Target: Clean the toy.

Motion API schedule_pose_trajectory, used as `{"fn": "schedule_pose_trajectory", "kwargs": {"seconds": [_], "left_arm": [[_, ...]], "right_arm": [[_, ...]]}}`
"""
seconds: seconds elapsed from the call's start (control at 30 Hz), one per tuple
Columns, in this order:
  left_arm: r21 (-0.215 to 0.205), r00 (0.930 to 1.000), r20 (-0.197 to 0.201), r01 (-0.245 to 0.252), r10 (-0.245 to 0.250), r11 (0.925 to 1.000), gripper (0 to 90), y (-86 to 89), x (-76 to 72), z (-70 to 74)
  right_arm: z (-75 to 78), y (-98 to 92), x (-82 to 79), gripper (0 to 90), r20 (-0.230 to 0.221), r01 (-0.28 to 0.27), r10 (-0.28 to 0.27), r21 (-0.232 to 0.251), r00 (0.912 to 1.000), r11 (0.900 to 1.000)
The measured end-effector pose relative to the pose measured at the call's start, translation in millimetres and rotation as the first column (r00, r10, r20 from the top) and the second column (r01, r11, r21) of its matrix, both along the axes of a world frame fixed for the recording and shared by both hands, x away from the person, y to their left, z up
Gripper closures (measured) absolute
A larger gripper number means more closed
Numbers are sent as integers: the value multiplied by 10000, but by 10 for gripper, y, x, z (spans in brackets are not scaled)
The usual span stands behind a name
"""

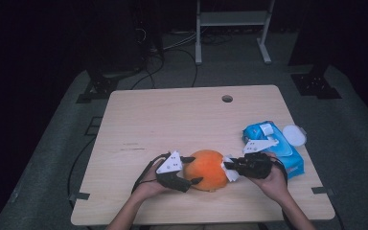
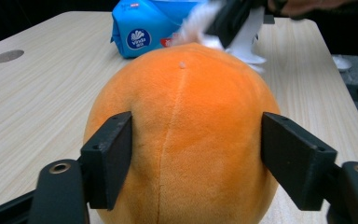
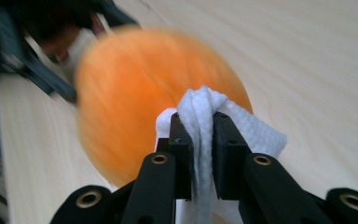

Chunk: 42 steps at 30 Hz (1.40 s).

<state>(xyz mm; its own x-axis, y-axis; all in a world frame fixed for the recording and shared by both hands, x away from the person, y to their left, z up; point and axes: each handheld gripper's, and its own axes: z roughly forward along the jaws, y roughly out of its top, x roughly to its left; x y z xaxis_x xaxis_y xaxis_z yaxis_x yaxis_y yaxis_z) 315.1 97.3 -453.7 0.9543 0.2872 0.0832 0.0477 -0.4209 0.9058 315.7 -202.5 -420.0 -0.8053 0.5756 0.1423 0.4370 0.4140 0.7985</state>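
Near the front edge of the pale wooden surface [image 1: 172, 115] rests a round orange plush ball [image 1: 207, 169]. Left gripper [image 1: 191, 170] straddles the ball, jaws partly spread, pads pressing its two sides. Right gripper [image 1: 228, 168] has its jaws clamped on a folded white textured cloth [image 3: 205, 116], which touches the ball's opposite side. Just behind lies a blue wet-wipe pack [image 1: 273, 143].
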Motion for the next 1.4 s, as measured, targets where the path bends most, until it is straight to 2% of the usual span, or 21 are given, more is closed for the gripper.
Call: {"fn": "schedule_pose_trajectory", "kwargs": {"seconds": [0.07,0.13,0.23,0.3,0.37,0.43,0.53,0.63,0.67,0.7,0.77,0.83,0.9,1.03,1.1,1.17,1.27,1.4], "left_arm": [[-22,10000,-28,54,-54,10000,296,-8,-7,-3],[-33,10000,-10,79,-79,10000,298,-4,-11,-4],[-263,9998,-131,145,-149,9995,266,39,9,35],[-589,9996,-292,-66,49,9982,229,70,38,69],[-509,9992,-371,-137,118,9986,217,62,53,49],[-376,9991,-424,-92,76,9993,254,32,40,23],[-3,10000,-43,-12,12,10000,308,-7,-7,53],[182,9995,246,214,-218,9996,316,-47,-54,63],[205,9994,265,231,-236,9995,316,-55,-62,62],[210,9994,255,233,-239,9995,316,-50,-63,61],[103,9994,168,286,-288,9995,301,-10,-51,50],[-127,9997,-4,255,-255,9996,282,15,-30,41],[-140,9998,4,217,-217,9997,283,-4,-22,36],[69,9996,155,245,-246,9997,309,-49,-49,54],[128,9995,164,285,-287,9995,312,-60,-62,50],[174,9995,127,271,-274,9995,312,-45,-62,44],[92,9996,-51,292,-291,9995,312,13,-37,6],[-102,9995,-164,267,-268,9996,301,22,-12,-8]], "right_arm": [[108,82,-10,789,262,-235,227,334,9994,9992],[155,190,-9,789,492,-453,443,205,9978,9988],[52,252,11,789,398,-584,593,-246,9974,9980],[6,204,11,789,173,-586,587,-73,9981,9983],[5,156,-11,789,137,-542,543,-79,9984,9985],[3,123,-24,789,95,-559,561,-143,9984,9983],[67,137,-52,789,288,-573,580,-237,9979,9981],[184,245,-106,789,570,-1053,1043,145,9929,9943],[212,296,-124,788,739,-1169,1166,-4,9904,9931],[219,339,-138,788,928,-1243,1262,-256,9877,9919],[166,331,-129,789,844,-1271,1302,-409,9879,9911],[93,249,-106,789,552,-1228,1240,-239,9907,9921],[75,185,-97,789,365,-1161,1164,-77,9925,9932],[179,224,-154,789,746,-1101,1123,-330,9909,9934],[246,353,-177,788,1011,-1413,1445,-383,9843,9892],[287,498,-179,788,1253,-1622,1710,-772,9773,9837],[242,570,-137,788,1152,-1688,1813,-1102,9767,9795],[174,432,-117,789,847,-1573,1667,-1080,9824,9816]]}}
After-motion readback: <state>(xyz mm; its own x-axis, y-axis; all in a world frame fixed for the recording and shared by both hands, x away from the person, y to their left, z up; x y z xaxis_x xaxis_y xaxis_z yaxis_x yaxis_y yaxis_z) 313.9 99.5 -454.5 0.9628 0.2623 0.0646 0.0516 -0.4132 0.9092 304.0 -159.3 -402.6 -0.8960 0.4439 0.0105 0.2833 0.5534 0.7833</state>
